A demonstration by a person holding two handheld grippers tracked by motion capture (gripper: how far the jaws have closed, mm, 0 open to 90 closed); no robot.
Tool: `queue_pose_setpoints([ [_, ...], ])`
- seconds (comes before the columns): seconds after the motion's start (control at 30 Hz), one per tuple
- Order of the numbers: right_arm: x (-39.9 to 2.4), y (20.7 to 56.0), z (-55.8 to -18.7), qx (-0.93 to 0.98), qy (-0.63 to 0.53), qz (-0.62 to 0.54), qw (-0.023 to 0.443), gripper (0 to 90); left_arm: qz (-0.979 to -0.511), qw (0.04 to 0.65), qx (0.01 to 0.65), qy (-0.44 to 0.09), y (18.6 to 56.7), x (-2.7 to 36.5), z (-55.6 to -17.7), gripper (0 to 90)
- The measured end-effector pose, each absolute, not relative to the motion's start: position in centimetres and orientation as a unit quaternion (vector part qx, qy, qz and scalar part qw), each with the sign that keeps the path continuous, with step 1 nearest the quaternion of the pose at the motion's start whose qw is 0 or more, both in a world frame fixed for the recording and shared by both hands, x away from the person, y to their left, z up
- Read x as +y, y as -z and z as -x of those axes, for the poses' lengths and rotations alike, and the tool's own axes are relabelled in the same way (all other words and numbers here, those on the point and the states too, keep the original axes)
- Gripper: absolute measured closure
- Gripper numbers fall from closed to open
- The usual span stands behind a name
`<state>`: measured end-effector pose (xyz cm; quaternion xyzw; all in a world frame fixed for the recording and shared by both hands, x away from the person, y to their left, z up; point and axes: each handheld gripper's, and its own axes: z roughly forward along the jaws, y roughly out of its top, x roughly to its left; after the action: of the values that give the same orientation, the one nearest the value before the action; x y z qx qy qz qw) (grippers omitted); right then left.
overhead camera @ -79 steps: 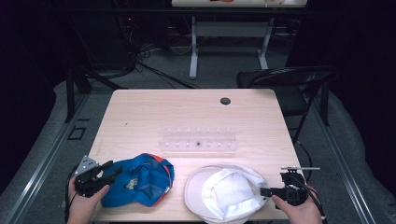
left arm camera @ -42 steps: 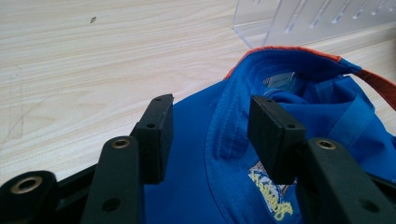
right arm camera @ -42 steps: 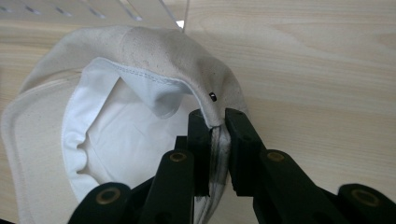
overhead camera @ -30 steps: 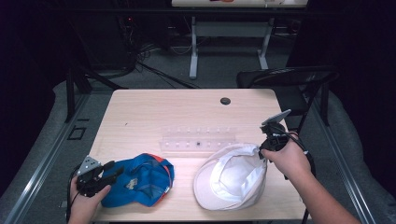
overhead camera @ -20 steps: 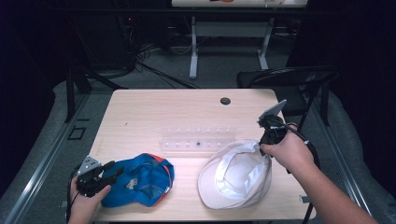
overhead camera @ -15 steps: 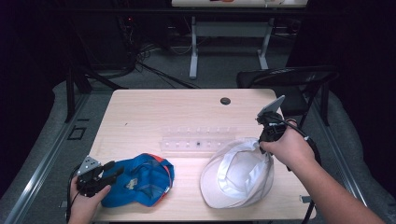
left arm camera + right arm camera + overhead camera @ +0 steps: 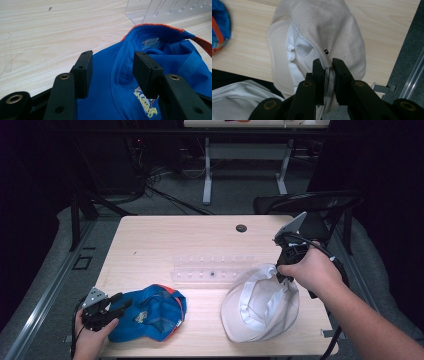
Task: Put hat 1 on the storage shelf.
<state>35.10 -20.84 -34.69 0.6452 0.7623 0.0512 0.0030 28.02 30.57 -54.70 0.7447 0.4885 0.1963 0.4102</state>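
white cap pinched and lifted at right, blue cap waiting at left

right gripper [image 7: 283,272] sits right of centre in the high view, jaws narrow and clamped on a fold of the white cap [image 7: 260,305]. in the right gripper view the cloth is bunched between the two black jaws at lower centre, with the cap's far part hanging over the table [image 7: 165,240]. its lower edge looks to rest on the wood at lower right of the high view.

left gripper [image 7: 112,72] at lower left of the high view has its jaws wide, apart over the blue cap [image 7: 160,65], gripping nothing. the blue cap lies flat, inside up.

a clear plastic rack [image 7: 210,270] lies mid-table, just beside the white cap's upper left edge.

risks, as a judgement: the pinch takes only a thin fold, so the cloth could slip out if pulled fast. a swing toward the upper left could drag the cap into the rack and shove it.
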Motion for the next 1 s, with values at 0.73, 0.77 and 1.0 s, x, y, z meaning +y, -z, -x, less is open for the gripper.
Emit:
queue_pose_setpoints([
  [0.73,-21.6,33.0,-34.8,0.713,-0.17,-0.657,-0.176,81.2,-0.742,0.414,0.489,-0.198,54.8,30.5,-28.0,51.0],
  [0.77,-21.7,32.9,-34.9,0.713,-0.174,-0.654,-0.184,81.2,-0.742,0.414,0.489,-0.198,54.8,30.5,-28.0,51.0],
  [1.0,-21.8,31.3,-35.1,0.698,-0.199,-0.662,-0.187,81.3,-0.746,0.409,0.487,-0.197,54.7,30.5,-28.0,51.0],
])
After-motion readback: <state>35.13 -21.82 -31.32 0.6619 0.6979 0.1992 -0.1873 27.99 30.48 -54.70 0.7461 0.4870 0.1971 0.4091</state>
